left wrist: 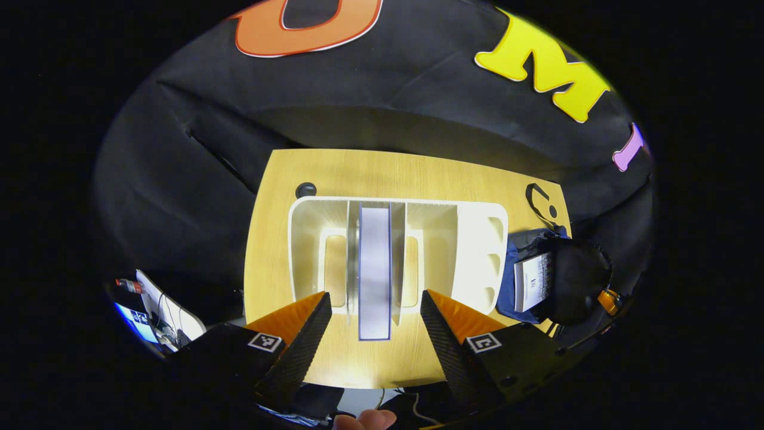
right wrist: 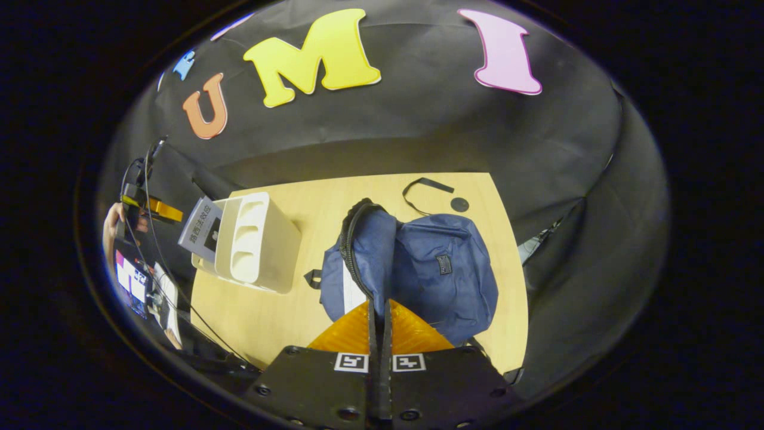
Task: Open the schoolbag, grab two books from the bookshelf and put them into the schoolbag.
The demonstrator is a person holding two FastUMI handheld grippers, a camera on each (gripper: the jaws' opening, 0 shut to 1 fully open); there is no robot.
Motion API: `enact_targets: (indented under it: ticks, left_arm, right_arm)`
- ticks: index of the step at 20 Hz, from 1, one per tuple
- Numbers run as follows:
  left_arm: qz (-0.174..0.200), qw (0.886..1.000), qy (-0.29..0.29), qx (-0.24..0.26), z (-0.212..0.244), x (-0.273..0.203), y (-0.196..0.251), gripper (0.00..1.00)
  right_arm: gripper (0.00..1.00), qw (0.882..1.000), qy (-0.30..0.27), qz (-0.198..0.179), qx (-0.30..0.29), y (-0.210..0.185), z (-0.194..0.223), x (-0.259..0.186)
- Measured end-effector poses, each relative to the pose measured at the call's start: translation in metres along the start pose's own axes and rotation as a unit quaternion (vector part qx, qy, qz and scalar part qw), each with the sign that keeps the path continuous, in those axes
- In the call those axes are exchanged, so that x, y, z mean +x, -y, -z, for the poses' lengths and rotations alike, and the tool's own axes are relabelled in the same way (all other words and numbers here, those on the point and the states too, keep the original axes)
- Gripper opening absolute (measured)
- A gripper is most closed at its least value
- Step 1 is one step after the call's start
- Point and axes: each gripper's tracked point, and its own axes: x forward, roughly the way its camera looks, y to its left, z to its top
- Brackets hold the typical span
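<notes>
Standing upright in a middle slot of the white bookshelf [left wrist: 471,251] is one book [left wrist: 375,272], pale-covered with dark edges, its near end jutting past the shelf's front onto the wooden table [left wrist: 334,173].

Left gripper [left wrist: 376,310]: fingers spread wide, one on each side of the book's near end, not touching it; nothing held.

Schoolbag [left wrist: 525,269], left gripper view: dark blue, just right of the bookshelf, mouth open; a second book [left wrist: 533,280] with a white cover shows inside it. A black strap [left wrist: 537,206] lies on the table behind the bag.

Right gripper [right wrist: 379,316]: fingers closed together with barely a gap. They sit at the bag's open zipper edge; whether any fabric is caught between them cannot be told.

Schoolbag, right gripper view: blue, slumped on the table directly ahead of the right gripper, flap folded back, a pale strip of the book visible in the opening.

Bookshelf, right gripper view: left of the bag, apart from it, with a book cover showing at its far side.

A hand [right wrist: 110,230] appears at the far left of the right gripper view.
</notes>
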Motion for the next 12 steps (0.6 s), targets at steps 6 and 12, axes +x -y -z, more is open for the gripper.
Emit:
enact_targets:
  ticks: [6, 12]
  left_arm:
    - [-0.003, 0.999, -0.05, 0.0, -0.002, 0.03, -0.002, 0.96]
    - [-0.016, 0.994, -0.104, 0.004, 0.003, 0.056, -0.012, 0.96]
  right_arm:
    - [0.0, 1.0, -0.005, 0.002, 0.008, 0.002, 0.0, 0.003]
    - [0.0, 1.0, -0.009, 0.003, 0.01, 0.001, -0.002, 0.007]
